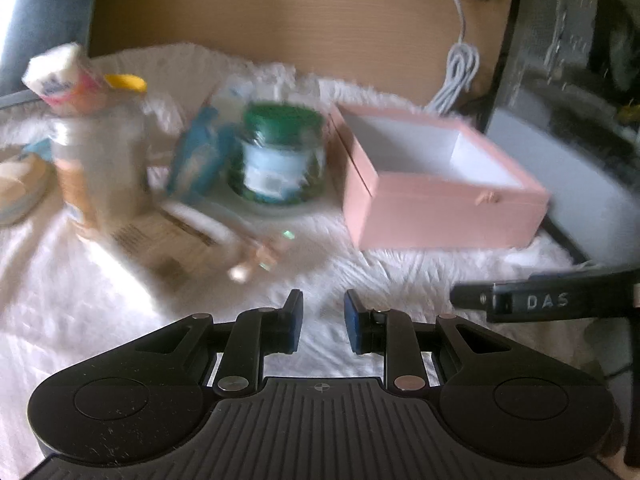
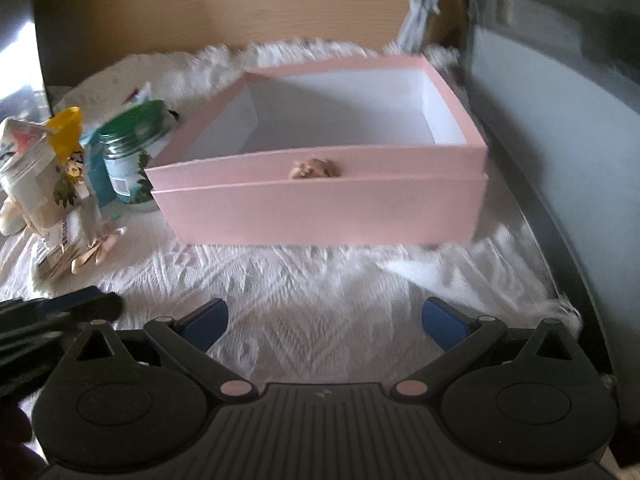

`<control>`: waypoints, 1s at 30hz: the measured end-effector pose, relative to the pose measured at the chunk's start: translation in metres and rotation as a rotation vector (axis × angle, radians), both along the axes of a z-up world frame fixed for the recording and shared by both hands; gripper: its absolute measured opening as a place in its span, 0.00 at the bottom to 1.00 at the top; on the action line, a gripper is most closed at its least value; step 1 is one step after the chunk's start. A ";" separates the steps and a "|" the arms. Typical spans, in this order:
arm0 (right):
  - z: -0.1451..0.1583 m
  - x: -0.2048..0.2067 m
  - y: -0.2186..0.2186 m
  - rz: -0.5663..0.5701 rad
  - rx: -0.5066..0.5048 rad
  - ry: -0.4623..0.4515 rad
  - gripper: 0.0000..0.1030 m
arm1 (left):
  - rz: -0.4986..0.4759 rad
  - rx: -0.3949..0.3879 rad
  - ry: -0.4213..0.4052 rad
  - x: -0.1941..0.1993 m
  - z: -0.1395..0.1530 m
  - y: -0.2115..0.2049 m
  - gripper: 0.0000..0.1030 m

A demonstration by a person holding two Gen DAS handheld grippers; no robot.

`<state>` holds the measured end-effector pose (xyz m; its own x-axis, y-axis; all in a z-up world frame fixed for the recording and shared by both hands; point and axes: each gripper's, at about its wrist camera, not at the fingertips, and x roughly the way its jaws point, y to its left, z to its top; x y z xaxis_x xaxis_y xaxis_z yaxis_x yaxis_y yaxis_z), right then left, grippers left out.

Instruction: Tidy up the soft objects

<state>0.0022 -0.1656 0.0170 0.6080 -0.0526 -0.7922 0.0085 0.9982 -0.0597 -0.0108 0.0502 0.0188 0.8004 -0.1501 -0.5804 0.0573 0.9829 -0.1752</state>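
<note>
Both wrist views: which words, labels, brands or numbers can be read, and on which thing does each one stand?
"DAS": raised letters on the black gripper part at the right edge of the left wrist view.
Green-lidded jar: label too blurred to read.
Clear jar with yellow lid: label too blurred.
Printed paper packet: print too small and blurred.
Pink box: no text.

The left wrist view looks forward and slightly down along the left tool [image 1: 323, 322], low over the white fur rug [image 1: 100, 300], with the jars [image 1: 280, 152] ahead to its left and the pink box [image 1: 440, 196] ahead to its right. The right wrist view tilts down more steeply along the right tool [image 2: 324, 326] and faces the box [image 2: 320, 208] head-on from nearer. Both views share the box, the rug, the green-lidded jar [image 2: 132, 160], the white cable [image 1: 460, 76] and the wooden wall [image 1: 280, 20]; each also catches the other tool at its edge.
</note>
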 end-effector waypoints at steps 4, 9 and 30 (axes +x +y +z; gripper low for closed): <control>-0.004 0.003 0.014 -0.003 -0.080 0.058 1.00 | 0.042 -0.041 -0.040 -0.017 0.030 0.063 0.26; -0.002 0.012 0.019 -0.038 -0.084 0.122 1.00 | 0.115 -0.017 -0.086 -0.018 0.056 0.171 0.26; 0.041 -0.006 0.170 0.081 -0.105 -0.029 0.89 | -0.117 -0.316 0.178 0.082 0.021 0.346 0.28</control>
<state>-0.0038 0.0044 0.0576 0.6359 -0.0840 -0.7672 -0.0683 0.9840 -0.1644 0.0710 0.3966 0.0403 0.6580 -0.4280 -0.6196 0.1069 0.8675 -0.4857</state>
